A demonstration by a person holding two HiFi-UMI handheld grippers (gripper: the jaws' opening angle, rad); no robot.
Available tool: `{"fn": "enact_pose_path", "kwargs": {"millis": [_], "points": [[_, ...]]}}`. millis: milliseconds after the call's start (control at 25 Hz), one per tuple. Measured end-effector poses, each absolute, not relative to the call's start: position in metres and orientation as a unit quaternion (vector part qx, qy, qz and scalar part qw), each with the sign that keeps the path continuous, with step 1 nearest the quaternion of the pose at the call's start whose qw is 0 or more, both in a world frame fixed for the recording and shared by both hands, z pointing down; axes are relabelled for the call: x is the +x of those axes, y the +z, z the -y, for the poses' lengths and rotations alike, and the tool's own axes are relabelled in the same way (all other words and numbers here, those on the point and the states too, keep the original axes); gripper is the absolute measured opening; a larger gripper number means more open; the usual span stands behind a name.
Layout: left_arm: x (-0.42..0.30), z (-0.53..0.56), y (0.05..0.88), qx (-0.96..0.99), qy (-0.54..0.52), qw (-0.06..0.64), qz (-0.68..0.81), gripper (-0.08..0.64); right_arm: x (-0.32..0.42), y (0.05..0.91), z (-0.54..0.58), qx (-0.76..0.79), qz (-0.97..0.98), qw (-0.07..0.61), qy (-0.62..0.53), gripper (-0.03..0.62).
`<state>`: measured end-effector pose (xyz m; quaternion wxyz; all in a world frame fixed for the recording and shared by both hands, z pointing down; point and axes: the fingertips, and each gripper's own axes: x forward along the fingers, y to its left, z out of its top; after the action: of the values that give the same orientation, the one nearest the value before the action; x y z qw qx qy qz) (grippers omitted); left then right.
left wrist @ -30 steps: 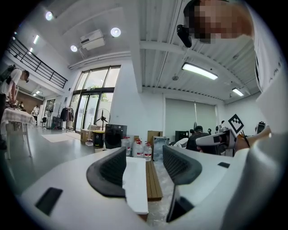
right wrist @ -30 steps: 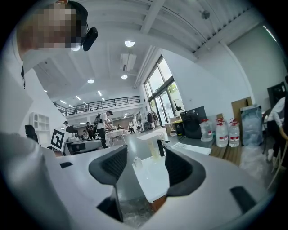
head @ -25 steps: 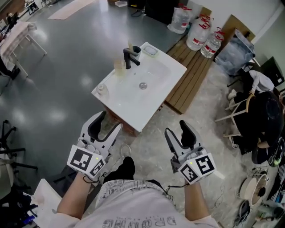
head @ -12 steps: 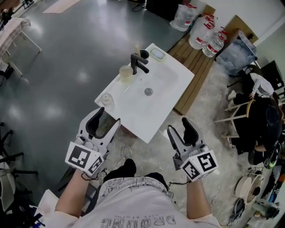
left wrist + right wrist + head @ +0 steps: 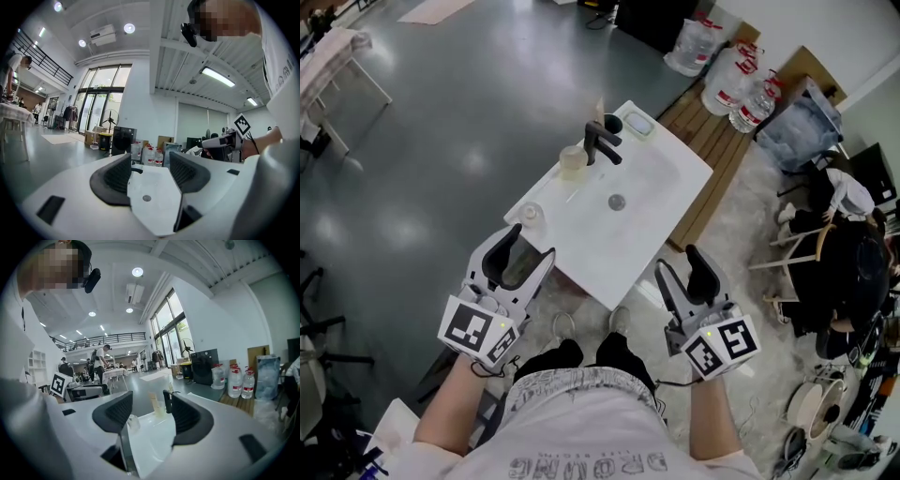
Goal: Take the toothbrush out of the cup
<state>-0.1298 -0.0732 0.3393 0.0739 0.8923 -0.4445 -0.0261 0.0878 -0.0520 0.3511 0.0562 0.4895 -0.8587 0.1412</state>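
Observation:
A white sink [image 5: 649, 197] stands ahead of me with a black faucet [image 5: 602, 143] at its far edge. Left of the faucet is a pale cup [image 5: 573, 161]; in the right gripper view this cup [image 5: 158, 409] has a pale, toothbrush-like stick [image 5: 152, 400] rising from it. My left gripper [image 5: 531, 247] hangs open and empty over the sink's near left corner. My right gripper [image 5: 677, 266] is open and empty just off the sink's near right edge. Both are well short of the cup.
A small clear glass [image 5: 530, 215] sits at the sink's left corner, a soap dish [image 5: 638, 124] and a dark cup [image 5: 612, 123] behind the faucet. Water bottles [image 5: 739, 80] and a wooden pallet [image 5: 717, 150] lie to the right, with clutter and chairs [image 5: 839, 244] beyond.
The sink has come lower and nearer in the head view as I step toward it; my shoes now show below it. Both grippers stay open and empty.

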Motion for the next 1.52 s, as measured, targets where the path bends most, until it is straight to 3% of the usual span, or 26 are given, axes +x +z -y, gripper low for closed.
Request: {"fn": "enact_pose_path", "kwargs": {"millis": [1520], "points": [[-0.057, 0.199, 0.356, 0.784, 0.002, 0.087, 0.614, 0.265, 0.121, 0.371, 0.267, 0.273, 0.947, 0.067, 0.156, 0.264]]}}
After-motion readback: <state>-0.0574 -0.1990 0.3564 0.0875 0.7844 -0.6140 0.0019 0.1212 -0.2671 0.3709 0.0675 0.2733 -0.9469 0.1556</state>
